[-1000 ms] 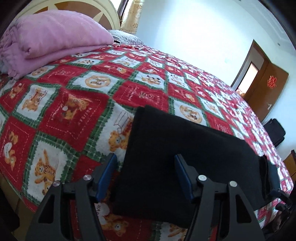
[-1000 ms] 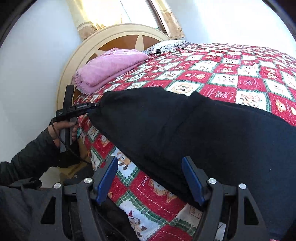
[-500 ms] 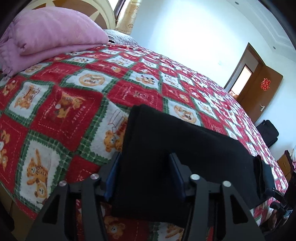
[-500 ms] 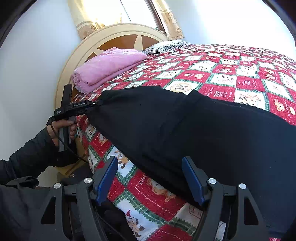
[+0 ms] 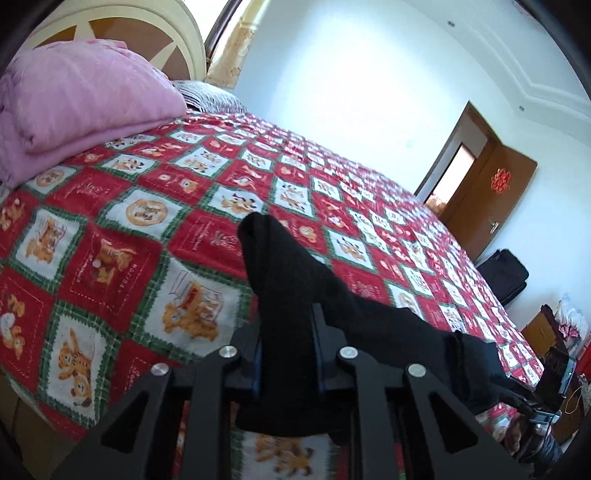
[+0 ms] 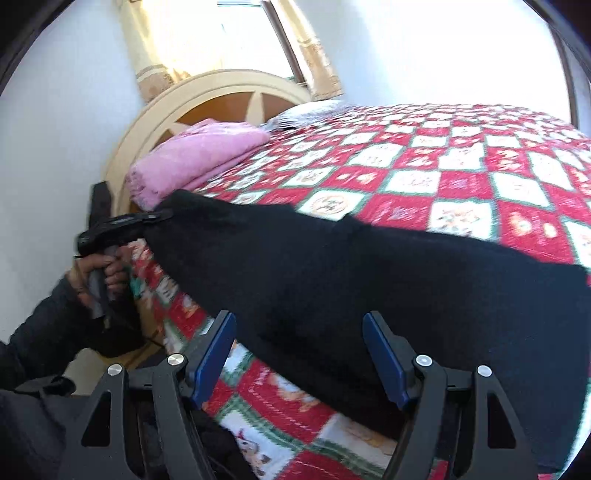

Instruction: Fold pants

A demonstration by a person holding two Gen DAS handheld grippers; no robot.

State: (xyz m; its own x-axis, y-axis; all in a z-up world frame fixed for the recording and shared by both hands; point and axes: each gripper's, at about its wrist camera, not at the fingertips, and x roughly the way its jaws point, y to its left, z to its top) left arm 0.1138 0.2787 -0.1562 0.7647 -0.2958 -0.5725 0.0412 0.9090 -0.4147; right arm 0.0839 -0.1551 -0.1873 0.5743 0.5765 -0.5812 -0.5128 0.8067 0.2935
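Note:
Black pants (image 5: 280, 266) lie along the near edge of the red checked bedspread (image 5: 110, 258). My left gripper (image 5: 286, 317) is closing, its pads pressing on a bunched end of the pants, which rises off the bed in a peak. In the right wrist view the pants (image 6: 332, 266) stretch across the frame, and the left gripper (image 6: 162, 216) holds their far left corner above the bed's edge. My right gripper (image 6: 299, 332) is open, and the pants' near hem runs between its blue pads (image 6: 214, 350) without being pinched.
A folded pink blanket (image 5: 81, 99) rests against the round headboard (image 5: 122, 26). Beyond the bed are a brown door (image 5: 495, 206) and a black bag (image 5: 506, 273). A person's hand (image 6: 99, 269) and dark sleeve are at the left beside the bed.
The left jaws closed from wide apart onto the pants' end and lifted it, bunching the flat cloth into a peak. The right gripper shifted slightly and stayed open.

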